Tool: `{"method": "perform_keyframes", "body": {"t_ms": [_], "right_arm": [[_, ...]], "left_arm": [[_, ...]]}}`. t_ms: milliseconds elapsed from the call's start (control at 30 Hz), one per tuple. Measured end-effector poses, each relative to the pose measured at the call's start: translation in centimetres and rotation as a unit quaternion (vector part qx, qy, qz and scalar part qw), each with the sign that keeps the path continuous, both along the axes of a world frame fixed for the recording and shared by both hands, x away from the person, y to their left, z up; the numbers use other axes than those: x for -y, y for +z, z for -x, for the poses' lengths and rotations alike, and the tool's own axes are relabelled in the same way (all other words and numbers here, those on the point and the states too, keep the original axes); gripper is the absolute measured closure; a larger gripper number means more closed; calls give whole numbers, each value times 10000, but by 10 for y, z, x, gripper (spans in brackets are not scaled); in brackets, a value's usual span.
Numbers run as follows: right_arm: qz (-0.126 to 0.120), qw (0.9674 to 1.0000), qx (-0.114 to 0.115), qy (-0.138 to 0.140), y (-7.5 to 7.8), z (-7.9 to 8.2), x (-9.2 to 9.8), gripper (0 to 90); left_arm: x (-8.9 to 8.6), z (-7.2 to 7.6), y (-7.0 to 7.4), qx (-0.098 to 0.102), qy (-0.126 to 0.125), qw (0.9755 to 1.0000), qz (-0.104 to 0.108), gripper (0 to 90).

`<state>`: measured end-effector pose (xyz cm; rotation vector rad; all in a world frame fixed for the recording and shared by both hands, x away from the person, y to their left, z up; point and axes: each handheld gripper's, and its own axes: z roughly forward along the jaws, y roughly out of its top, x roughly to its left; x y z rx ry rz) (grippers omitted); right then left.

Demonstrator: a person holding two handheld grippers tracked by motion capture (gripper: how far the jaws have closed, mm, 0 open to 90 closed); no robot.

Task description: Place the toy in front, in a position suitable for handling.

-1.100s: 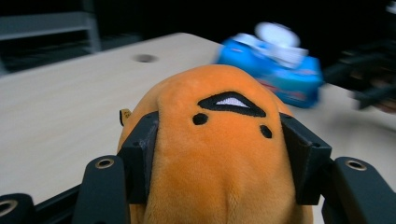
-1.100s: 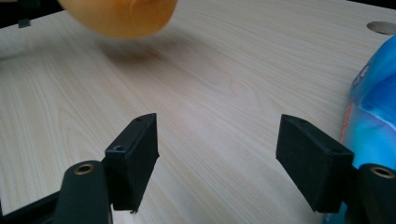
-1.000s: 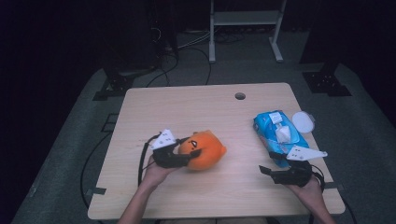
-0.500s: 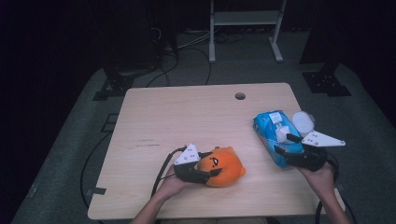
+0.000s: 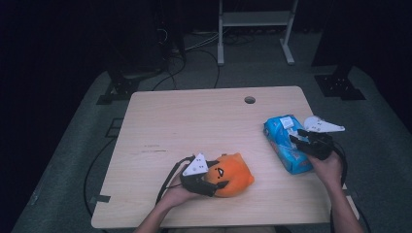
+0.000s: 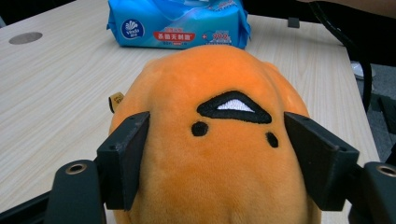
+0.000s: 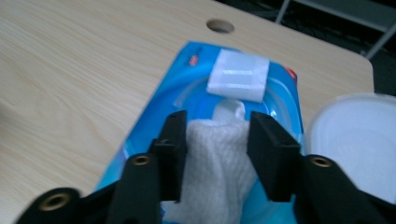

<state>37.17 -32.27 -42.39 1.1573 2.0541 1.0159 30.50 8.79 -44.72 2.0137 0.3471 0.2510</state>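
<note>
An orange plush toy lies near the table's front edge. My left gripper reaches it from the left. Its jaws have just been opening, but the plush still fills the gap and touches both pads. A blue wipes pack lies at the right with its white flap peeled back. My right gripper is over it. Its jaws have just been closing, and a white wipe standing out of the pack sits pinched between them.
The wooden table has a round cable hole near its far edge. A white round container stands just right of the pack. A metal stand and cables lie on the dark floor beyond the table.
My left hand carried the plush right and toward the front edge, and its jaws now stand wider. My right gripper moved forward onto the pack and closed around the wipe.
</note>
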Motion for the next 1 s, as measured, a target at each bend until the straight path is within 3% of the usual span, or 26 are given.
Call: {"method": "perform_keyframes", "body": {"t_ms": [167, 333, 500, 667, 800, 867, 933, 1000], "right_arm": [[5, 9998, -176, -120, -4, 2, 5, 811], [-239, 9993, -267, -107, -2, 5, 10, 850], [-843, 9964, -110, 46, 16, 17, 19, 854], [-1028, 9937, 221, 390, 42, 40, 16, 854], [-1281, 9860, 378, 1003, 61, 64, 3, 854], [-1220, 9831, 393, 1307, 68, 76, -9, 853], [-1498, 9730, 343, 1722, 71, 85, -21, 853], [-1486, 9666, 281, 2071, 71, 93, -38, 853]], "left_arm": [[0, 1, 0, -1, 32, 10000, -12, 247], [-2, 0, -1, -42, 39, 10000, -16, 238], [-4, -2, -1, -77, 44, 10000, -4, 230], [-4, -2, -2, -53, 30, 10000, -6, 223], [-4, -3, -2, -63, 34, 10000, 12, 216], [-5, -3, -2, -58, 33, 10000, 19, 214], [-4, -3, -2, -41, 19, 10000, 16, 212], [-4, -4, -3, -54, 16, 10000, 22, 210]]}}
